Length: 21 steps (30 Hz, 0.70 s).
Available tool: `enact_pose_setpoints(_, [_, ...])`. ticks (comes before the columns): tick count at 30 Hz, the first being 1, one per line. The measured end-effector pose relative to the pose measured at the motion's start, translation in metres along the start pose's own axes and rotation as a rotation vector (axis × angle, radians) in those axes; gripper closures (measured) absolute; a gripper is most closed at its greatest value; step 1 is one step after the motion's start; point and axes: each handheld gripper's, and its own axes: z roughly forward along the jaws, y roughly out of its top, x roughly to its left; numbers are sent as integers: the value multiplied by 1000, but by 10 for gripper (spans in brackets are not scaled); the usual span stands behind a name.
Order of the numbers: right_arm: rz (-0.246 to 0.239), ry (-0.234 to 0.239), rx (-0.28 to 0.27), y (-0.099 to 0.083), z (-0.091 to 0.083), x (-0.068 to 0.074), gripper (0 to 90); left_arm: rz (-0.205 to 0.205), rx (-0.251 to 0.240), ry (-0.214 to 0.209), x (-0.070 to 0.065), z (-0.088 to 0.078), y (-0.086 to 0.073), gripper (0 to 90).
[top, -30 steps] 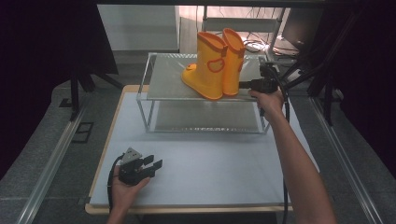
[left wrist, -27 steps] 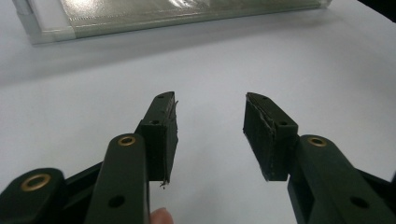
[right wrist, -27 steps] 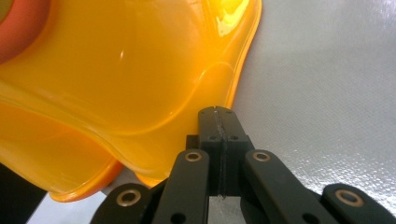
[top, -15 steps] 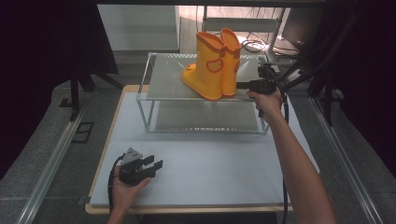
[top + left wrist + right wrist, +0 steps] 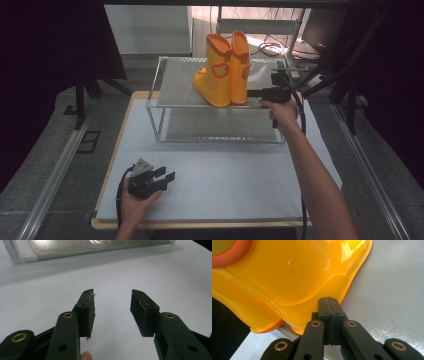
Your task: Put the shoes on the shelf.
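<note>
A pair of yellow rubber boots (image 5: 222, 70) with orange trim stands upright on the top of a clear two-level shelf (image 5: 175, 92). My right gripper (image 5: 251, 92) reaches in from the right at shelf height. Its jaws are shut flat together with nothing between them. In the right gripper view its tip (image 5: 329, 300) rests against the glossy yellow boots (image 5: 294, 277), low near the sole edge. My left gripper (image 5: 167, 176) lies low over the white table mat (image 5: 225, 185) near the front left. It is open and holds nothing, as the left gripper view (image 5: 112, 296) shows.
The shelf stands at the back middle of the mat, and its lower level (image 5: 220, 131) is bare. Its front base edge (image 5: 75, 251) lies ahead of the left gripper. Black frame legs (image 5: 350, 95) and cables (image 5: 272, 49) stand at the back right, beyond the table.
The right gripper and the boots have both shifted a little to the left along the shelf top. The left gripper has stayed put.
</note>
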Motion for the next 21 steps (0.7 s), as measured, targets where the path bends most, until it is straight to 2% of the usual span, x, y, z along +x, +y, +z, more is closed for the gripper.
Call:
enact_pose_setpoints(8, [-14,43,-3,-2,6,9,900,-1,0,0,0,0,0,543])
enact_pose_setpoints(11, [-23,43,-4,-2,7,12,900,-2,-1,0,0,0,0,543])
enact_pose_setpoints(21, [3,59,-14,-4,7,10,900,2,6,-5,-1,2,0,543])
